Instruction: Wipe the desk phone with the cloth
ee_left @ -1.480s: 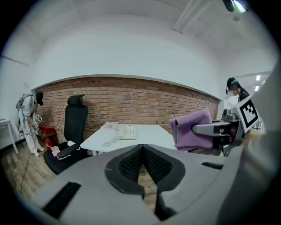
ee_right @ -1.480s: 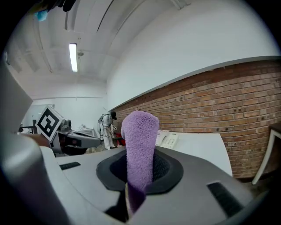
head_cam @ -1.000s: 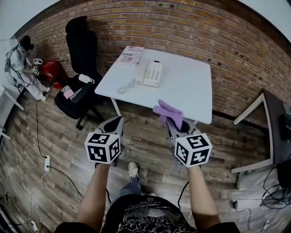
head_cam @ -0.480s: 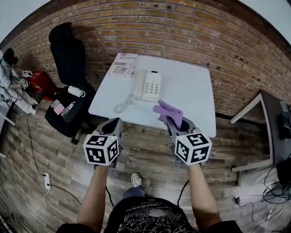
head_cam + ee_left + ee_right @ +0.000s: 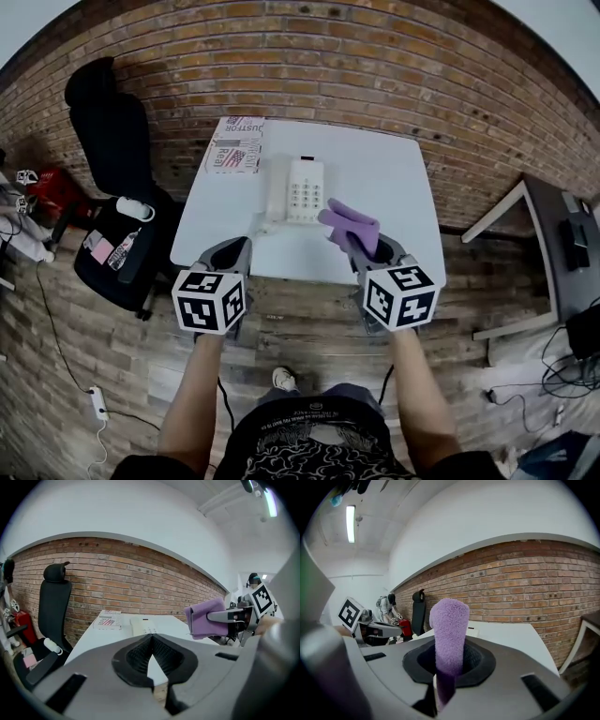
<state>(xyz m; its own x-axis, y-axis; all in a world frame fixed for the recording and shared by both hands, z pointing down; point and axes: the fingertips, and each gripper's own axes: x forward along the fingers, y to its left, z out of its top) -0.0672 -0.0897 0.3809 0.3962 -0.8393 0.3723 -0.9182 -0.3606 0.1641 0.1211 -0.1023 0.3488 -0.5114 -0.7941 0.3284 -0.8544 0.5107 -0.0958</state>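
Purple cloth (image 5: pixel 350 222) upright, clamped in right tongs (image 5: pixel 352 243), left tongs (image 5: pixel 245 245) closed, empty, desk phone (image 5: pixel 303 190) centre frame on white surface (image 5: pixel 398 202), long axis running top-to-bottom.

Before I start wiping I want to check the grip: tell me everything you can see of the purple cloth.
The cloth is purple and fuzzy, like terry or microfiber, folded into a thick wad. The right gripper is shut on its lower part, and its rounded folded end sticks out past the jaws. In the head view it sits over the near part of the white table, just right of the desk phone. It seems to be held in the air, touching neither.
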